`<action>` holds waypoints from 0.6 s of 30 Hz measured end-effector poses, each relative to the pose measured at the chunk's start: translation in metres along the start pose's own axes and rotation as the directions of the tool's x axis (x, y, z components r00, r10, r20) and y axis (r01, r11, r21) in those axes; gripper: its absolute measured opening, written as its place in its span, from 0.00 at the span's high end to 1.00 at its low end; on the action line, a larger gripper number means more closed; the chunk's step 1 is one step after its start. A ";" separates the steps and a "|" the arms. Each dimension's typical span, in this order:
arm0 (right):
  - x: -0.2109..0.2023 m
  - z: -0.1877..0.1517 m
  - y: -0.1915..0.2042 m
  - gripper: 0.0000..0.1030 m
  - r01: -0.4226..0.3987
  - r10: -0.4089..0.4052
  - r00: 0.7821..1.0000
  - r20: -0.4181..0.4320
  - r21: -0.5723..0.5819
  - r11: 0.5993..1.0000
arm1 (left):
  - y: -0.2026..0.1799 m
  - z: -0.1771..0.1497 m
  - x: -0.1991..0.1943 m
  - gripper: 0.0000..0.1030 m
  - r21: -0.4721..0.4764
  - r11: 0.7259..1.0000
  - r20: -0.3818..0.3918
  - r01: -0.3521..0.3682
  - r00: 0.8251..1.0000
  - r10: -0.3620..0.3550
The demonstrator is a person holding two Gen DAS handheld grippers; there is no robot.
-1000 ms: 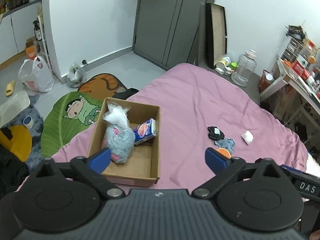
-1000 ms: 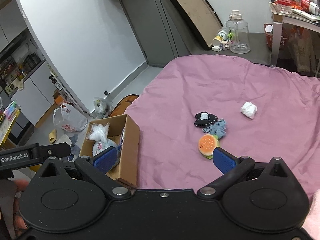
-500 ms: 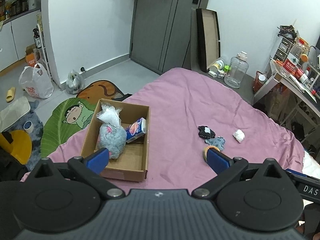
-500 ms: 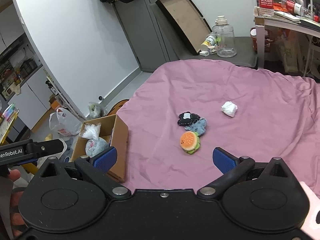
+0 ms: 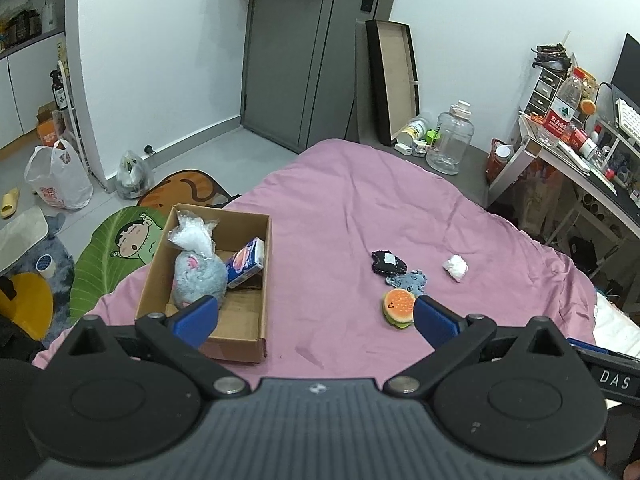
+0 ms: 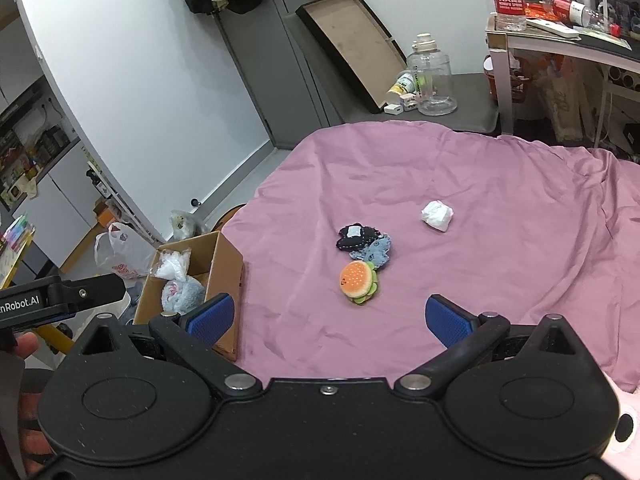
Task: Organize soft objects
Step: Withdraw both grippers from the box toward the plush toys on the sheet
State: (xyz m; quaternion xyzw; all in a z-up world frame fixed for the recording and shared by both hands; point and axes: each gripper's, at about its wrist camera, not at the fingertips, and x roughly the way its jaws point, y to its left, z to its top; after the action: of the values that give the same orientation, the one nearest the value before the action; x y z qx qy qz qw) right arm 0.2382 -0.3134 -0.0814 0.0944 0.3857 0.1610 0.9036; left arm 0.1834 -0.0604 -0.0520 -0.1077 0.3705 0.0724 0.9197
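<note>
A cardboard box (image 5: 262, 264) stands on the pink bedspread (image 5: 344, 216) at the left and holds a grey plush (image 5: 198, 276), a clear bag of white stuffing (image 5: 192, 234) and a blue tissue pack (image 5: 246, 262). On the bedspread to its right lie a burger plush (image 5: 398, 306), a black plush (image 5: 388, 262), a grey-blue plush (image 5: 410, 280) and a white wad (image 5: 455, 267). My left gripper (image 5: 314, 320) is open and empty, above the box's near edge. My right gripper (image 6: 330, 318) is open and empty, just short of the burger plush (image 6: 358, 280).
The box (image 6: 226, 264) sits near the bed's left edge, with floor mats (image 5: 116, 248) and plastic bags (image 5: 58, 180) below. A clear jug (image 5: 450, 140) and a leaning frame (image 5: 394, 76) stand beyond the bed's far end. A cluttered desk (image 5: 576, 152) is at the right.
Both grippers have pulled back and risen, so the box and the plush toys look smaller and farther. Both stayed open and empty. Nothing on the bed moved.
</note>
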 end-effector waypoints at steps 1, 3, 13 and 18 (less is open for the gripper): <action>-0.001 0.000 -0.001 0.00 0.001 -0.001 1.000 -0.001 0.002 1.000 | -0.001 0.000 0.001 0.00 0.001 1.000 0.001 0.001 1.000 -0.001; -0.001 0.000 -0.004 0.00 0.004 -0.004 1.000 -0.001 0.003 1.000 | -0.002 -0.001 0.002 0.00 -0.006 1.000 0.001 0.013 1.000 -0.013; 0.011 0.000 -0.021 0.00 0.034 -0.034 0.999 -0.020 0.024 0.999 | -0.014 -0.004 0.022 0.00 -0.002 1.000 -0.034 0.027 0.999 -0.027; 0.020 0.000 -0.031 0.00 0.039 -0.037 0.999 -0.030 0.052 0.998 | -0.022 -0.004 0.035 0.00 -0.004 0.998 -0.059 0.059 0.997 -0.059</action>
State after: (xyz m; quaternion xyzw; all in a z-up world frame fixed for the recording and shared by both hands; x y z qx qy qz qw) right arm 0.2582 -0.3353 -0.1037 0.1084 0.4048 0.1349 0.8979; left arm 0.2108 -0.0805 -0.0758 -0.1217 0.3939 0.0426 0.9101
